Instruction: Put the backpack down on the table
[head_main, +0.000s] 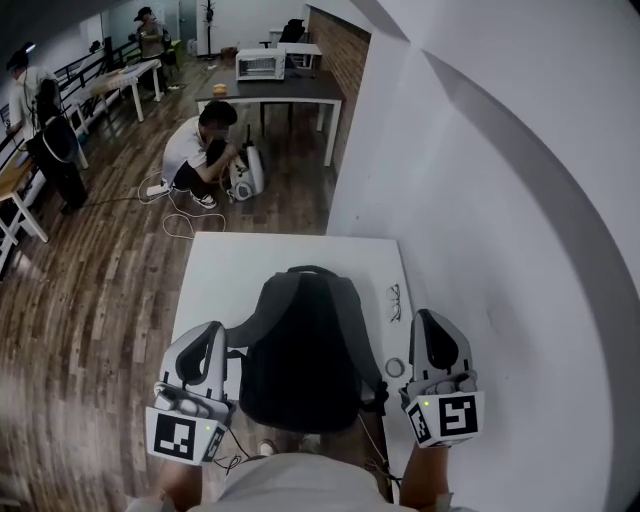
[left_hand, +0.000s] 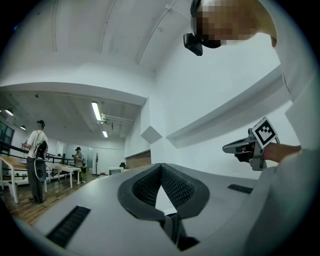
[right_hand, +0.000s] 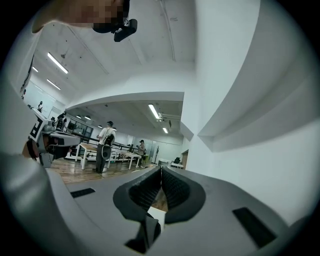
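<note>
A: Hand pose?
B: Left gripper (head_main: 214, 332) and right gripper (head_main: 428, 322) both roughly level, pointing forward. Jaws clamped, each on a strap (left_hand: 172, 229).
A: Backpack?
B: Backpack (head_main: 303, 350) between them, over the table's (head_main: 230, 270) near edge.

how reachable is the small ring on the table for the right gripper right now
Probably reachable: the ring lies on bare table right beside the right gripper, between it and the backpack, with nothing over it. The jaws are shut, so they would have to open first.
</note>
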